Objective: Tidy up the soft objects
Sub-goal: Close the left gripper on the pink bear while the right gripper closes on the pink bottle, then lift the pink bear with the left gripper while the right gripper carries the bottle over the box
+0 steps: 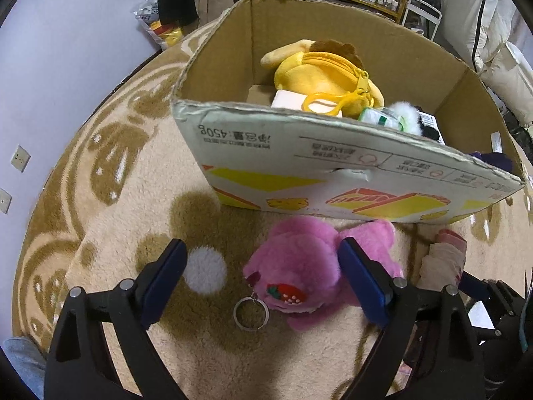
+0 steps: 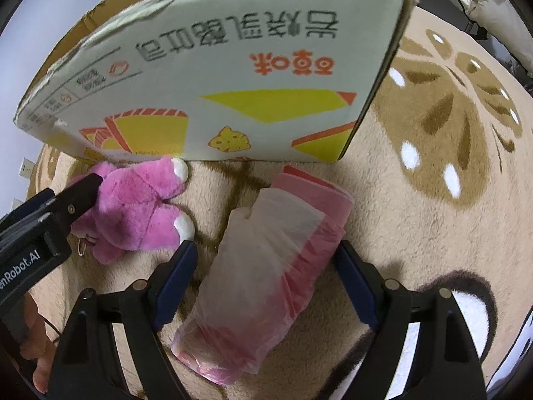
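Note:
A pink plush bear (image 1: 299, 266) with a strawberry patch and a key ring lies on the rug in front of the cardboard box (image 1: 333, 173). My left gripper (image 1: 263, 253) is open, its fingers either side of the bear's head. In the right wrist view the bear (image 2: 140, 206) lies at the left by the box wall (image 2: 233, 76). My right gripper (image 2: 266, 256) is open around a roll of pink and white plastic bags (image 2: 266, 273) on the rug. The box holds a yellow plush pouch (image 1: 323, 76) and other soft items.
A beige and brown patterned rug (image 1: 133, 183) covers the floor. A wall with sockets is at the left. Shelves and a white coat stand behind the box. The left gripper's body (image 2: 40, 233) shows at the left of the right wrist view.

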Tool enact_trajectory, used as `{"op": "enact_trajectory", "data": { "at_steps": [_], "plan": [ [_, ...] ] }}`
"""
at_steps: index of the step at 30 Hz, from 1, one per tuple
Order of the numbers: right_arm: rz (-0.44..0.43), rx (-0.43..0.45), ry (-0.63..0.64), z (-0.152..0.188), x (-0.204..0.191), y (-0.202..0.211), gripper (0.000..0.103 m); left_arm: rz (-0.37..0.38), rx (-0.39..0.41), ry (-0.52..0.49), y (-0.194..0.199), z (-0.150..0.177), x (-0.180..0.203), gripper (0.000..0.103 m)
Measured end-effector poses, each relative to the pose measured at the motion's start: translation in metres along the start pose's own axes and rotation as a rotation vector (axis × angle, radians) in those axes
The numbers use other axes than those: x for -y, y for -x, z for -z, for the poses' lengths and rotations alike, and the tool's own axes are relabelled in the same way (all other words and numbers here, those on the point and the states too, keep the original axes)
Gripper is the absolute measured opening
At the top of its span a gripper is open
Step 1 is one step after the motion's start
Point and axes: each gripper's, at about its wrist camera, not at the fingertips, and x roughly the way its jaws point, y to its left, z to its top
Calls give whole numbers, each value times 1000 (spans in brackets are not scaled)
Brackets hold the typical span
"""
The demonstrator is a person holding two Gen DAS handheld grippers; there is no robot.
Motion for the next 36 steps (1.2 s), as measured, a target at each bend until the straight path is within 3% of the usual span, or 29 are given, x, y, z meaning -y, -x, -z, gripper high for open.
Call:
{"op": "enact_trajectory", "data": {
  "at_steps": [3,6,14,30,36],
  "plan": [
    [15,-6,19,4,-8,-5,85,79,-23,32,0,1,-4,64],
    [17,-4,22,3,-13,-8,83,160,-45,89,0,2,-11,53],
    [-1,3,11,9,-11,-10,68,116,-14,31,7,5,-2,42],
    [-69,72,-15,-4,3,-3,42,76,45,-21,28,13,7,37],
    [-107,96,-17,-13,9,8,25,73,71,-24,38,13,6,36]
  ]
}}
